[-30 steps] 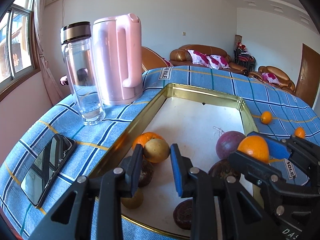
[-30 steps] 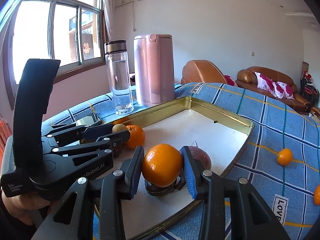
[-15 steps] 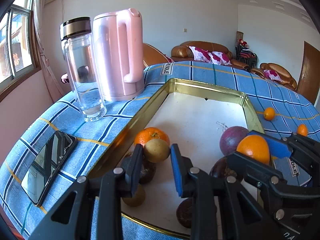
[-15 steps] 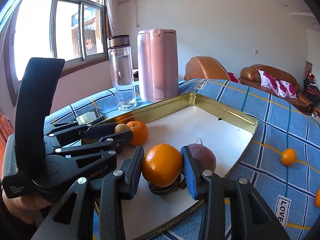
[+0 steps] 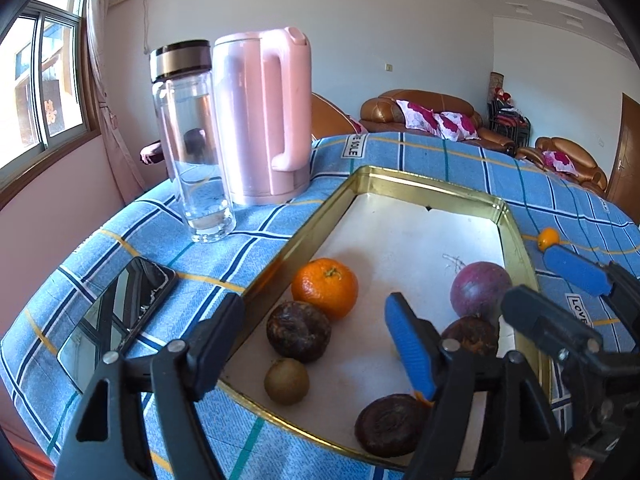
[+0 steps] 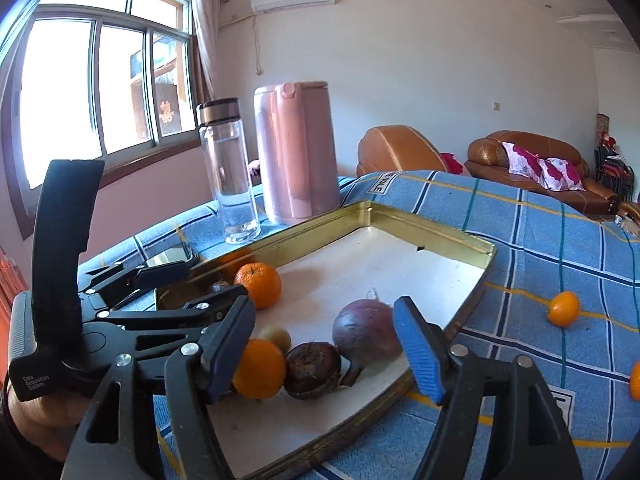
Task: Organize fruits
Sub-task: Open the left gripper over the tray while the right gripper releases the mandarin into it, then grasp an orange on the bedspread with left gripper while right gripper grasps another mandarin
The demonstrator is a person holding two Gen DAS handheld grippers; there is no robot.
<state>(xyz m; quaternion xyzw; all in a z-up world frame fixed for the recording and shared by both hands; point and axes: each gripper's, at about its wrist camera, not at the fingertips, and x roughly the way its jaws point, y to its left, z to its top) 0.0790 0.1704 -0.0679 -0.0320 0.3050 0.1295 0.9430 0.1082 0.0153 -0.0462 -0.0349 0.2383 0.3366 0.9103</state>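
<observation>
One tray (image 5: 516, 236), two oranges (image 6: 258, 284), three dark wrinkled fruits (image 5: 298, 336), one purple fruit (image 5: 480, 288), one kiwi (image 5: 286, 380).

Tray (image 5: 424, 236) far half bare; kettle (image 5: 264, 120), bottle (image 5: 192, 140) block left edge.

A blue plaid cloth with navy, white and yellow lines (image 5: 460, 164) covers the bench under a gold-rimmed, white-floored metal tray (image 5: 424, 184), a pale pink plastic kettle (image 5: 260, 120), round orange tangerines (image 5: 325, 288) and a purple passion fruit (image 5: 480, 288).
</observation>
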